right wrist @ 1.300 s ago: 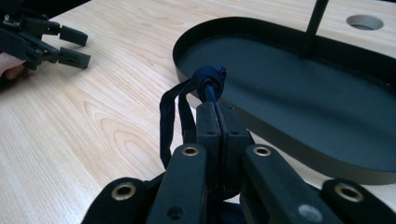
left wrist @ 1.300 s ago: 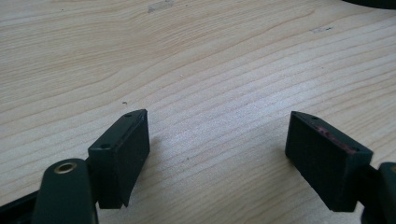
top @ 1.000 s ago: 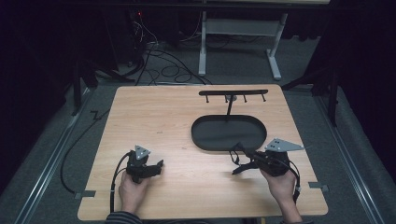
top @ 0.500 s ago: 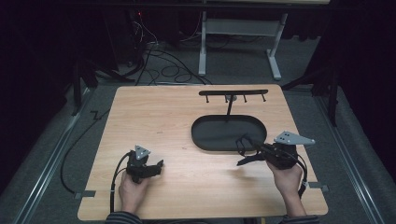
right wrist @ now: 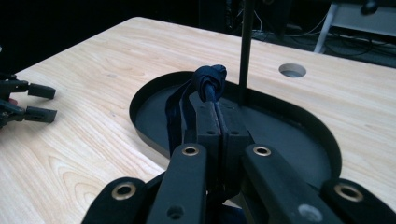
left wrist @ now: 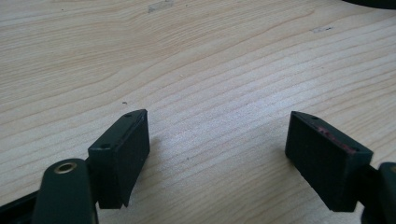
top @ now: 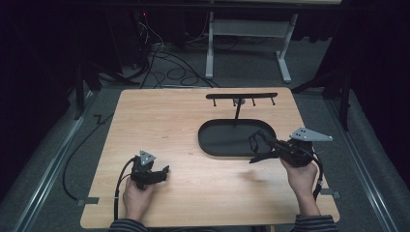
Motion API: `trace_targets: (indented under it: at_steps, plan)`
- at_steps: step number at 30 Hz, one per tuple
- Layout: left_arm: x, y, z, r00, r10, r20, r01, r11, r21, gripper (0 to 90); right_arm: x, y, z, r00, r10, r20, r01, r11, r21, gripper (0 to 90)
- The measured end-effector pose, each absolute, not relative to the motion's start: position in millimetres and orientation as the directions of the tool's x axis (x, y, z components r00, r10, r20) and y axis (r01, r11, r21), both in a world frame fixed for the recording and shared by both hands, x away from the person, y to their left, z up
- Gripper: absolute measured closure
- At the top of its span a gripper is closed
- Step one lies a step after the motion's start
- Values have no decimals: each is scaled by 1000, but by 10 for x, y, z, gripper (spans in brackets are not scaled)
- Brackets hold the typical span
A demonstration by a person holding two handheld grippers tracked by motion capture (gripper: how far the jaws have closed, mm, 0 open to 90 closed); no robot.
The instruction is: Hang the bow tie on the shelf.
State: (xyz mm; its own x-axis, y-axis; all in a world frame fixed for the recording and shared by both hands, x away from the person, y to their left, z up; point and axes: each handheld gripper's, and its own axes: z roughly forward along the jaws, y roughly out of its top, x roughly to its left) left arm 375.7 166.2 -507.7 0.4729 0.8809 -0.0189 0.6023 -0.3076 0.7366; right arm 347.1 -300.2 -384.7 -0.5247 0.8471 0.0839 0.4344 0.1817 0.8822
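My right gripper hovers over the right end of the black oval tray, shut on a dark blue band. In the right gripper view the jaws pinch the band just below its knot, and a loop of it hangs down on the left. From the tray rises a thin black post; it carries a crossbar with small hooks. My left gripper rests near the table's front left, open, with bare wood between its jaws.
The wooden table has a round hole behind the tray. The left gripper lies far off in the right gripper view. Cables and a white frame are on the floor beyond the table.
My right gripper has moved right and away from the person with the band, now higher by the tray's right end. The left gripper has stayed put.
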Motion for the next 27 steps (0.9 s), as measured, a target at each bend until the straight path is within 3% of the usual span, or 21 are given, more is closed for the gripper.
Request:
trace_targets:
  at_steps: [27]
  plan:
    - [3757, 1662, -5077, 473, 881, -19, 602, -308, 737, 222, 3674, -3106, -3630, -488, 870, 65, 414, 165, 895, 900]
